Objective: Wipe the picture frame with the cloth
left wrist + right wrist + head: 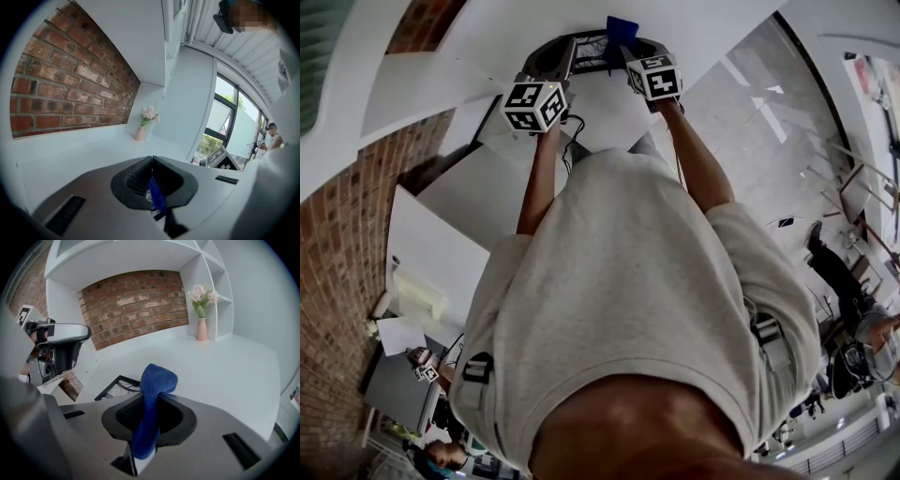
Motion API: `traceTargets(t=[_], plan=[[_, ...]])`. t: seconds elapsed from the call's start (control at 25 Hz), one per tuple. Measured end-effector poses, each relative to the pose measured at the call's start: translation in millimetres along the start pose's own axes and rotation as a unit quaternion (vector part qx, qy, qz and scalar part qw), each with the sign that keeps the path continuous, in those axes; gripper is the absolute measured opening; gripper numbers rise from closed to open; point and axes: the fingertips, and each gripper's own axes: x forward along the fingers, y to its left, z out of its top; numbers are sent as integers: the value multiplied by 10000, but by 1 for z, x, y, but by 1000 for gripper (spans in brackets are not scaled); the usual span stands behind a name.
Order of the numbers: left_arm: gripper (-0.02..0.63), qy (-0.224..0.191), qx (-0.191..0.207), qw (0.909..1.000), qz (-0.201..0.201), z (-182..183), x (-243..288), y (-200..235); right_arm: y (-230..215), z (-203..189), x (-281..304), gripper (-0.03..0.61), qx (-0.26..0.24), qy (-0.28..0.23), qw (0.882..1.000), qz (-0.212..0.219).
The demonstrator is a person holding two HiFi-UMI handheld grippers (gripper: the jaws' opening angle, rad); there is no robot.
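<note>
My right gripper (150,397) is shut on a blue cloth (157,378); one end bunches up above the jaws and the rest hangs down behind them. The black picture frame (117,386) lies flat on the white table (220,366), just beyond and left of that gripper. In the head view the frame (591,44) sits between both grippers, with the cloth (621,28) at the right gripper (628,52). My left gripper (151,159) has its jaws together, held above the table, and a thin blue strip shows behind them. From the head view it (562,54) hovers at the frame's left.
A pink vase with flowers (201,324) stands at the back corner by white shelves; it (143,126) also shows in the left gripper view. A brick wall (136,301) backs the table. A window (225,122) is to the right. People (853,309) are behind me.
</note>
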Motion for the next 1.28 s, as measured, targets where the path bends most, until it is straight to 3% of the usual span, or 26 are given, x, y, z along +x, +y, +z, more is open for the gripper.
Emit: traceTargets(t=[0.52, 0.84, 1.28], plan=[[17, -64, -35, 10000, -59, 1, 1, -10, -11, 11, -24, 78, 134, -266, 9994, -167], [17, -231, -187, 9992, 281, 0, -29, 14, 42, 43, -18, 78, -168, -537, 9981, 265], [17, -438, -354, 9948, 850, -4, -82, 51, 130, 44, 11, 78, -548, -343, 9923, 1055]])
